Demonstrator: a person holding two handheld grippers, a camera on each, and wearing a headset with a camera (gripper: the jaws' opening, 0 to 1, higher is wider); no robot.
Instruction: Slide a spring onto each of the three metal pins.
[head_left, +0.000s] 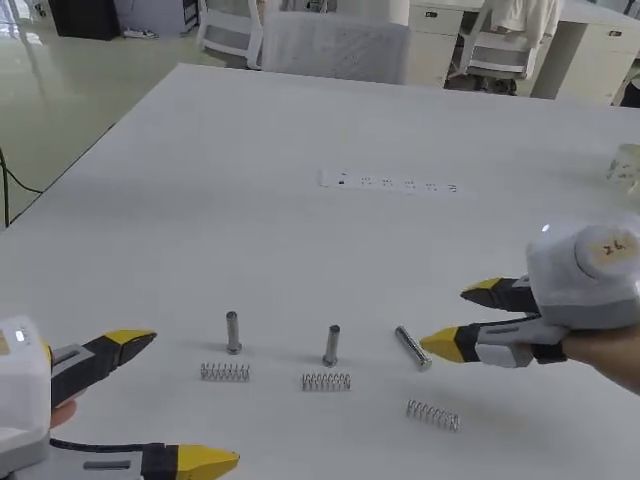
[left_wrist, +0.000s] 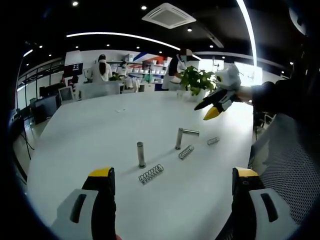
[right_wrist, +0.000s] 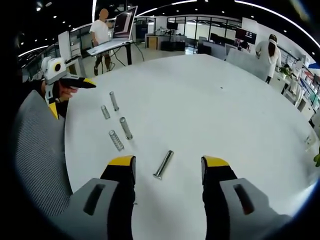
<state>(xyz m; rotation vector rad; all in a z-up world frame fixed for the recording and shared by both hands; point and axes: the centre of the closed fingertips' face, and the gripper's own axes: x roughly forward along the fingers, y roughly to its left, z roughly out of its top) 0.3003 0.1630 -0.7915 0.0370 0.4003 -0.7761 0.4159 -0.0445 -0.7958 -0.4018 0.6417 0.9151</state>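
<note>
Two metal pins stand upright on the white table, one to the left (head_left: 232, 332) and one in the middle (head_left: 331, 345). A third pin (head_left: 412, 347) lies on its side at the right. A loose spring lies in front of each: left spring (head_left: 225, 372), middle spring (head_left: 326, 381), right spring (head_left: 433, 415). My right gripper (head_left: 450, 320) hovers open just right of the lying pin (right_wrist: 164, 164), which sits between its jaws in the right gripper view. My left gripper (head_left: 180, 400) is open at the lower left, short of the nearest upright pin (left_wrist: 141, 154) and its spring (left_wrist: 151, 173).
A flush power strip (head_left: 390, 183) sits in the tabletop farther back. Chairs (head_left: 335, 45) line the far edge and a pale cup (head_left: 625, 165) stands at the right edge. A potted plant (left_wrist: 197, 80) is on the table's far end. People stand in the background.
</note>
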